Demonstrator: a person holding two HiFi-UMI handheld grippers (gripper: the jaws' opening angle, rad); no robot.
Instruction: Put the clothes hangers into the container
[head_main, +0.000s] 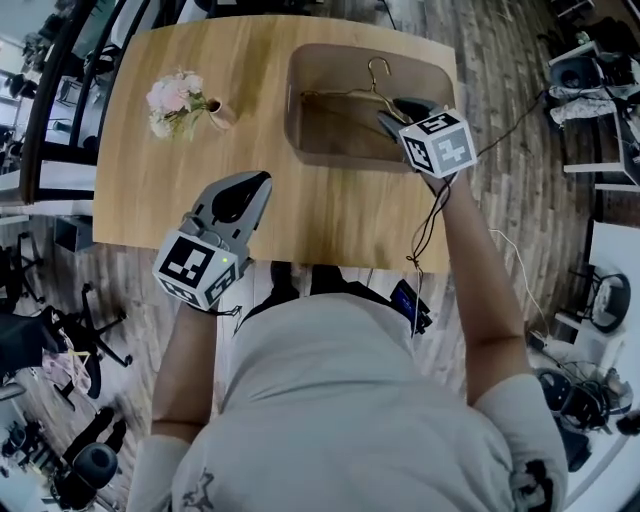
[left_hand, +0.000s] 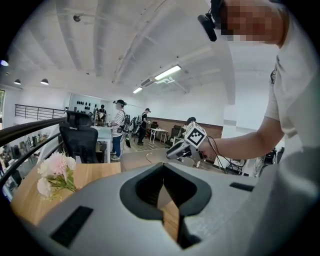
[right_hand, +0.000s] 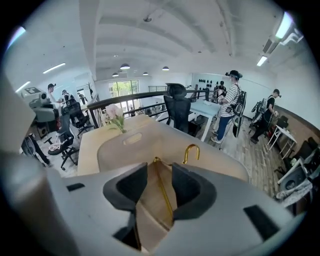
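I can read no words, numbers or brand names anywhere. The left cube (head_main: 200, 268), at nine o'clock in the head view, and the right cube (head_main: 438, 143), near one o'clock, carry only black-and-white square code patterns. A dark print (head_main: 195, 490) on the shirt (head_main: 330, 400), at seven o'clock, is illegible.

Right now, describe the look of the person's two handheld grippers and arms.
Both the left gripper and the right gripper are grey plastic shells, tapering to the jaws, with black pads inside. Each carries a white cube printed with black square markers. A thin black cable trails from the right one. The person wears a pale grey short-sleeved T-shirt; the forearms are bare.
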